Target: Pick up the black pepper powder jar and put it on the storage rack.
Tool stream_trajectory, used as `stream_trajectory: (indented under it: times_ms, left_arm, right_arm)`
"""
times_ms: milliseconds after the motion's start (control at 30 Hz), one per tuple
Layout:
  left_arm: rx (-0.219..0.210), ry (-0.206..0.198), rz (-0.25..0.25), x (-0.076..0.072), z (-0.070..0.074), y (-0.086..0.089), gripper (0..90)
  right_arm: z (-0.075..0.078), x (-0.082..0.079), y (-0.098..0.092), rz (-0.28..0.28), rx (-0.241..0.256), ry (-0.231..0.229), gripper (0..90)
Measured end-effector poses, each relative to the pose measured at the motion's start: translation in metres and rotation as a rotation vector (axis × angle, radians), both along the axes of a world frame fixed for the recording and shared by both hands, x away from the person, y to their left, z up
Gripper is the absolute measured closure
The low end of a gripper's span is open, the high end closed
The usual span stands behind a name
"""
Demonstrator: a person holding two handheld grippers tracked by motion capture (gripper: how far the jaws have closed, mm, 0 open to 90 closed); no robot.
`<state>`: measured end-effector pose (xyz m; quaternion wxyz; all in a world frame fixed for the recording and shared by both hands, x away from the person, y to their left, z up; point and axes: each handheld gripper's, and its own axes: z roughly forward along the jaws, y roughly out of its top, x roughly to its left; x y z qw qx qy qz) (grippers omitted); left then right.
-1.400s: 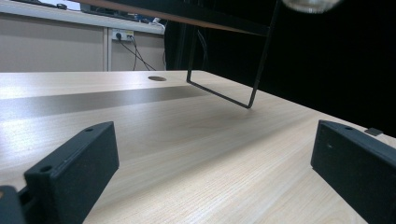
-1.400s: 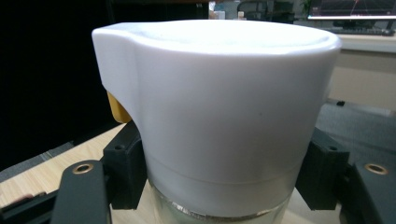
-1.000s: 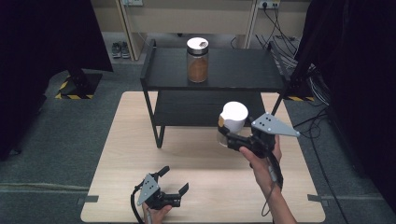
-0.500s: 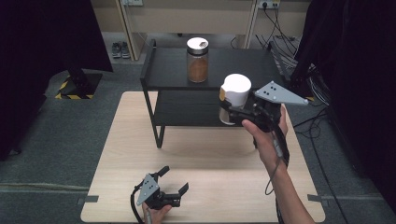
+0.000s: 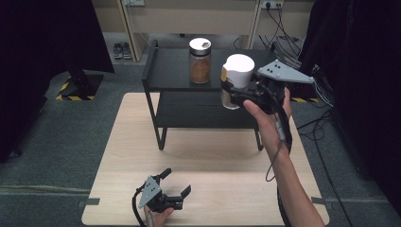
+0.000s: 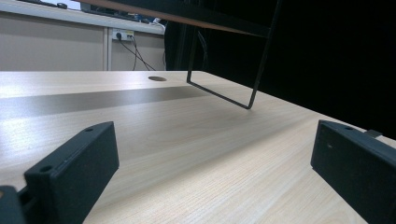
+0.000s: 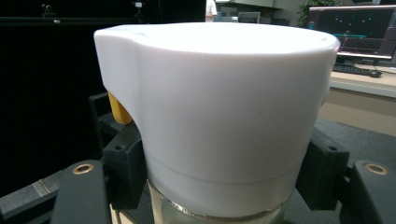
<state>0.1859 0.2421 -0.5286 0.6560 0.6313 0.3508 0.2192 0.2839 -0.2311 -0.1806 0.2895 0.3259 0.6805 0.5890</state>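
White-lidded jar, no legible label

even overhead light keeps the wooden table bright, while dark curtains swallow the sides. soft shadow sits under the black rack. the white-capped jar looks close up, slightly blown out and soft.

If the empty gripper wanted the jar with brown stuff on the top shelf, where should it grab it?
Probably around the glass body of the brown-filled jar, just under its white lid, with the jaws level, coming from the table side. It stands upright near the shelf front, with space around it. The left gripper is open.
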Motion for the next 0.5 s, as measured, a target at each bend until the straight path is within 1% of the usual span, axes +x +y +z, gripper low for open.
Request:
stream_trajectory:
  times_ms: [133,233,367,500]
  left_arm:
    - [-0.001,0.001,0.000,0.000,0.000,0.000,0.3]
    - [-0.001,0.001,0.000,0.000,0.000,0.000,0.3]
    - [-0.001,0.001,0.000,0.000,0.000,0.000,0.3]
    - [-0.002,0.002,-0.001,0.000,0.000,0.000,0.3]
  right_arm:
    - [0.005,0.005,0.003,-0.019,0.000,-0.002,30.7]
    - [0.008,0.011,0.005,-0.034,0.010,0.004,30.7]
    - [0.011,0.019,0.010,-0.057,-0.003,0.000,30.7]
    - [0.013,0.027,0.014,-0.074,-0.004,0.002,30.7]
